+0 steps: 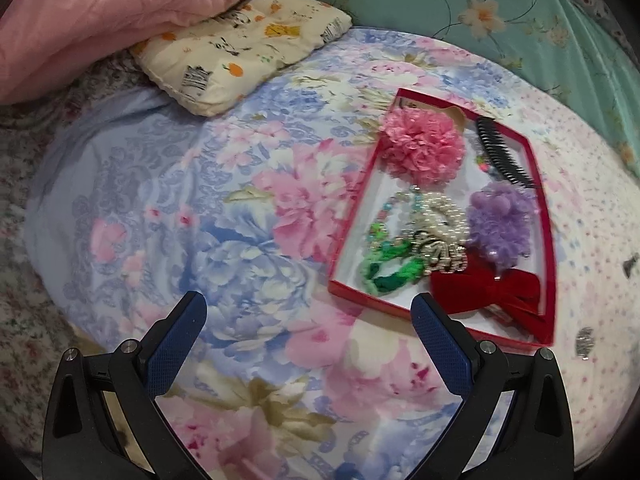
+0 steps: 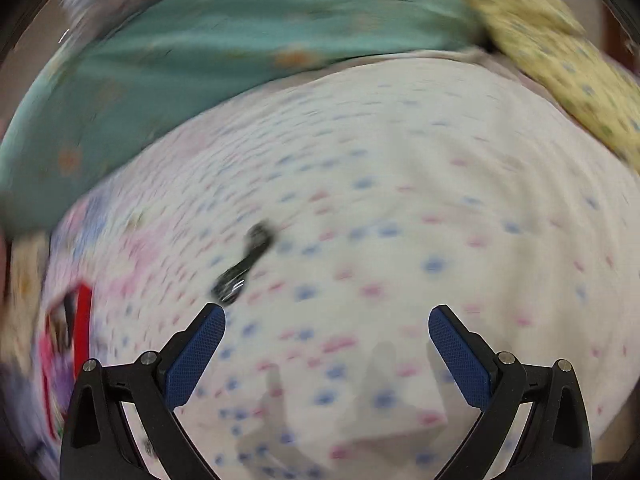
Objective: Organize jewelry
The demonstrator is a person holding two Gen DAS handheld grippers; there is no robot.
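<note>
- Left wrist view: the left gripper [image 1: 308, 312] hangs over the flowered bedspread [image 1: 168, 200] with its jaws spread wide and nothing between them.
- Ahead and to its right lies the red tray [image 1: 549, 216], already crowded: a pink pom-pom flower [image 1: 424, 148] at the far end, a black comb [image 1: 502, 152] along the far right wall, a purple pom-pom [image 1: 500, 224], a heap of pearl strands [image 1: 438, 224], a green bracelet [image 1: 390, 272], and a red velvet bow [image 1: 496, 288] at the near end, just past the right fingertip.
- Two small dark pieces lie loose on the dotted sheet right of the tray, one further off [image 1: 631, 265] and one nearer [image 1: 585, 340]; too small to identify here.
- A printed cushion [image 1: 240, 48] and a pink blanket [image 1: 100, 12] sit far ahead on the left, well apart from the work.
- Right wrist view: heavily smeared by motion. The right gripper [image 2: 326, 320] is also released and empty above the dotted sheet [image 2: 400, 200].
- A dark metallic hair clip [image 2: 242, 266] lies just ahead of its left fingertip, off the centre line. The tray's edge [image 2: 83, 320] shows at the far left.
- Risks, as I judge them: the clip sits off centre, so closing now would likely miss or nudge it; a thin, flat clip on soft fabric invites pinching the sheet too; the fast sweep makes aim poor; and the packed tray could snag pearls or spill.
</note>
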